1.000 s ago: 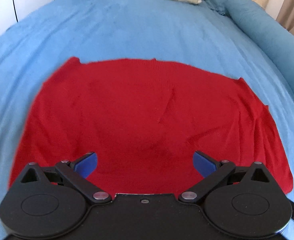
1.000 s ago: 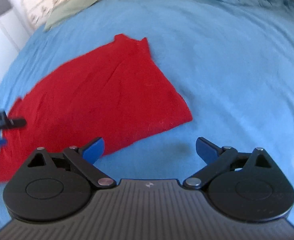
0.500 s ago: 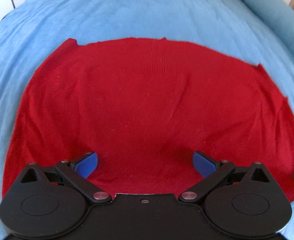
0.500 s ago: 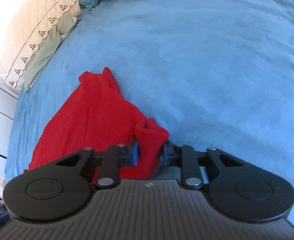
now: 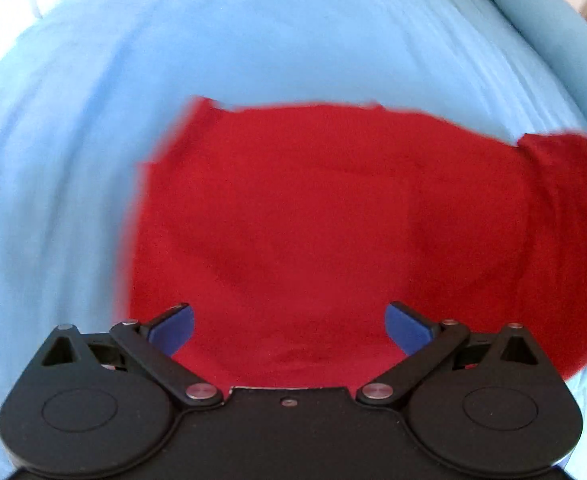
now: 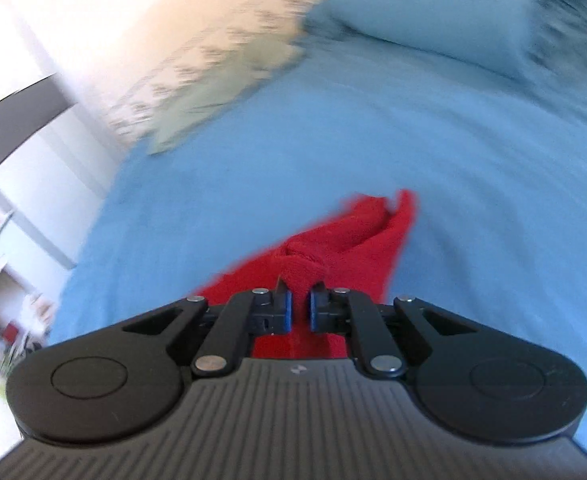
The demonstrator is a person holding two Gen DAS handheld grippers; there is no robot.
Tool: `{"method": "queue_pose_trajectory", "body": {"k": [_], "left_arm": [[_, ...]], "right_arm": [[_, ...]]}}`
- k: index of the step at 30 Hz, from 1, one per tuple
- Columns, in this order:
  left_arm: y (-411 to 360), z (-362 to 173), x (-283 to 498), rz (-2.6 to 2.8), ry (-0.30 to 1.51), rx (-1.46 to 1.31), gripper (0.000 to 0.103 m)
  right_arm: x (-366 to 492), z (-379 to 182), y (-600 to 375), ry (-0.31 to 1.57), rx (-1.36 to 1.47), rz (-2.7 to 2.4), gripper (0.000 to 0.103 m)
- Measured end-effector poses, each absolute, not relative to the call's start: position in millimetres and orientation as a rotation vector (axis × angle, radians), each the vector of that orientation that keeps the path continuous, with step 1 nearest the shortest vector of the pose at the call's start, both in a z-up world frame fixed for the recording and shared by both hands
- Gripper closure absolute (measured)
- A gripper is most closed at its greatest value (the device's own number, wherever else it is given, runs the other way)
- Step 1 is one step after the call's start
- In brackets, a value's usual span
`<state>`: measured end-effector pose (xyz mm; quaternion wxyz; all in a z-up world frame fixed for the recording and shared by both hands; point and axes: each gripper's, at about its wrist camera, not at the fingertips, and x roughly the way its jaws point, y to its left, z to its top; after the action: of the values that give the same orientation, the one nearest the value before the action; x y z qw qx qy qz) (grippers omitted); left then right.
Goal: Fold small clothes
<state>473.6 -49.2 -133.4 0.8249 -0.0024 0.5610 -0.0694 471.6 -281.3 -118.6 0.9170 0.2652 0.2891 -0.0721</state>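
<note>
Over the blue bed (image 5: 253, 40), the left gripper (image 5: 289, 322) hangs with fingers wide above the red garment (image 5: 313, 220). Right view, blurred: the right gripper (image 6: 300, 308) has just closed, pinching a soft, limp, probably light edge, best held at corners.

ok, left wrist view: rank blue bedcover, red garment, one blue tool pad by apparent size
1. blue bedcover, fills most of the frame.
2. red garment, spread across the middle.
3. blue tool pad, smallest even though it sits nearest the camera.
</note>
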Motion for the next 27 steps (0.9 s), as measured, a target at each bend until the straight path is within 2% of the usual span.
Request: {"method": "queue_pose_trajectory", "body": {"k": [4,7,10,15,19,21,23,25,27], "left_arm": [[21.7,-120.1,460.8,-0.096,1.168,-0.018,0.0],[71.6,-124.2,445.8,-0.041,1.176,-0.077,0.0],[106.7,-137.4,431.4,-0.002,1.199,-0.102,0.0],[141.0,-155.0,411.4,0.01,1.221,-0.126,0.0],[144.9,-155.7,404.2,0.012,1.218,-0.152,0.0],[139.3,-150.9,401.3,0.012,1.207,-0.164,0.0],[137.2,-144.7,401.6,0.007,1.193,-0.17,0.0],[134.7,-130.6,400.4,-0.004,1.172,-0.167,0.0],[133.5,-116.2,400.7,-0.021,1.148,-0.16,0.0]], "right_arm": [[501.2,-89.9,-205.8,0.561,0.423,0.067,0.08],[509.9,-88.8,-137.7,0.577,0.28,0.304,0.08],[509.3,-117.0,-72.7,0.654,0.117,0.502,0.08],[505.9,-195.9,-9.1,0.827,-0.083,0.541,0.08],[499.9,-214.5,7.4,0.84,-0.157,0.544,0.079],[500.7,-217.3,6.1,0.844,-0.165,0.546,0.072],[498.6,-215.7,6.0,0.833,-0.182,0.539,0.031],[488.4,-208.5,1.6,0.799,-0.208,0.538,0.022],[478.7,-204.0,0.6,0.787,-0.23,0.544,0.022]]}}
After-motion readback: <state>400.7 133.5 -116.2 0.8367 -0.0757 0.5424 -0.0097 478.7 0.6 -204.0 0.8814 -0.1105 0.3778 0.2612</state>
